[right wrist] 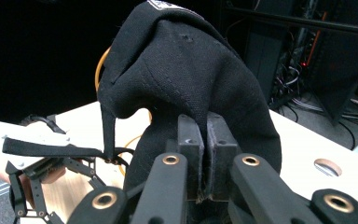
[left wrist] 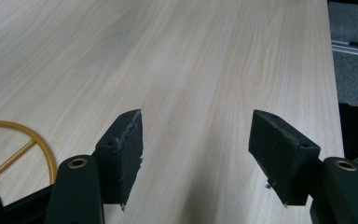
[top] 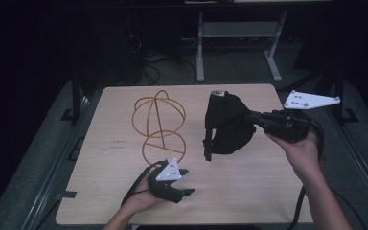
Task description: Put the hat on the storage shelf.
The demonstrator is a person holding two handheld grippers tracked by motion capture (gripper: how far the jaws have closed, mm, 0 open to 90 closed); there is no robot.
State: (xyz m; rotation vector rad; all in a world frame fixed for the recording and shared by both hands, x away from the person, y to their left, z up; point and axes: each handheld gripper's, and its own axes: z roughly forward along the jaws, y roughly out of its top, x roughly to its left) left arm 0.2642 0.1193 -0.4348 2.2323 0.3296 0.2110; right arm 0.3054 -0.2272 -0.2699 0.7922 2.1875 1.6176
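Right gripper [right wrist: 204, 186] jaws clenched on black fabric cap [top: 227, 125], lifted upright clear of pale wooden bench [top: 249, 201], likely for placing on yellow wire frame [top: 159, 125] nearby; left gripper [left wrist: 196, 154] jaws released, empty, low beside that frame, probably waiting to steady

Cap [top: 227, 125] right of wire frame [top: 159, 125]

Black cap [top: 227, 124], small white patch on top. Wire frame [top: 159, 125] is orange-yellow. Table [top: 249, 191] is pale wood grain. Both grippers are black: left gripper [top: 184, 184] has a white plate, right gripper [top: 249, 117] too; brass-coloured pivot pins.
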